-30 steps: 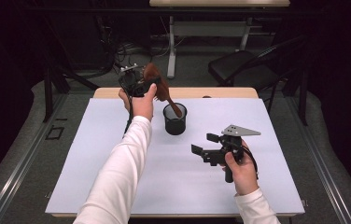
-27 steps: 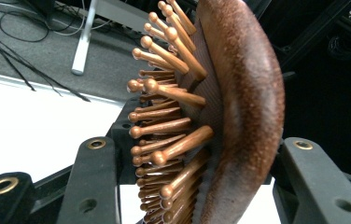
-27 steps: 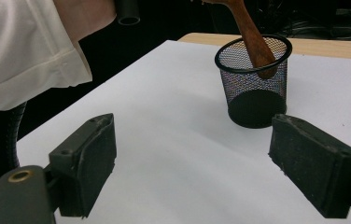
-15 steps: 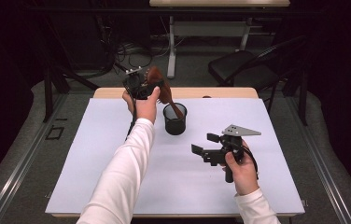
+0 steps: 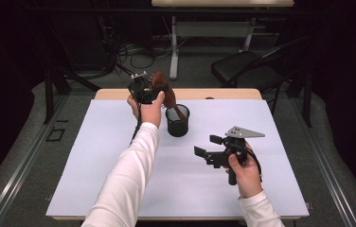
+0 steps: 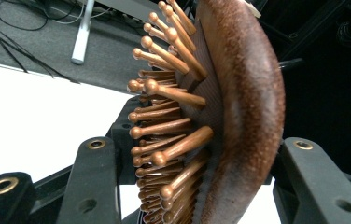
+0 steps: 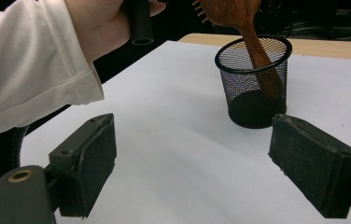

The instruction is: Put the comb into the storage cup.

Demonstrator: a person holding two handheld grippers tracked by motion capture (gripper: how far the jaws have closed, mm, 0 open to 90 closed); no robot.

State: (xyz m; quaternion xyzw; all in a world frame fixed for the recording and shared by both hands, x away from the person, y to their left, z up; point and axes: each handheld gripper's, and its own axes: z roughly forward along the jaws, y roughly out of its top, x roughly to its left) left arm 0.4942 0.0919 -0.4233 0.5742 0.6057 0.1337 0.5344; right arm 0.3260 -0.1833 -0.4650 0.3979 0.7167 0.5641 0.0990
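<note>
Where the worktop (image 5: 95, 179) lies nearest the person, the right gripper (image 5: 209, 147) is held just above its white surface, its fingers (image 7: 89, 163) spread wide with nothing between them, pointed toward the black mesh cup (image 5: 177, 120). Farther off, near the middle of the far half of the worktop, that cup stands upright, with bare surface all round it. Beyond and above it, the left gripper (image 5: 150, 90) is closed on the head of the wooden hairbrush (image 5: 164, 94), whose bristles are seen close in the left gripper view; the handle slants down into the cup. Past the worktop's far edge, a chair (image 5: 252, 71) and cables are seen on the floor. Compared with a second ago, the brush is held slightly higher and more upright, while the right gripper is unchanged.
</note>
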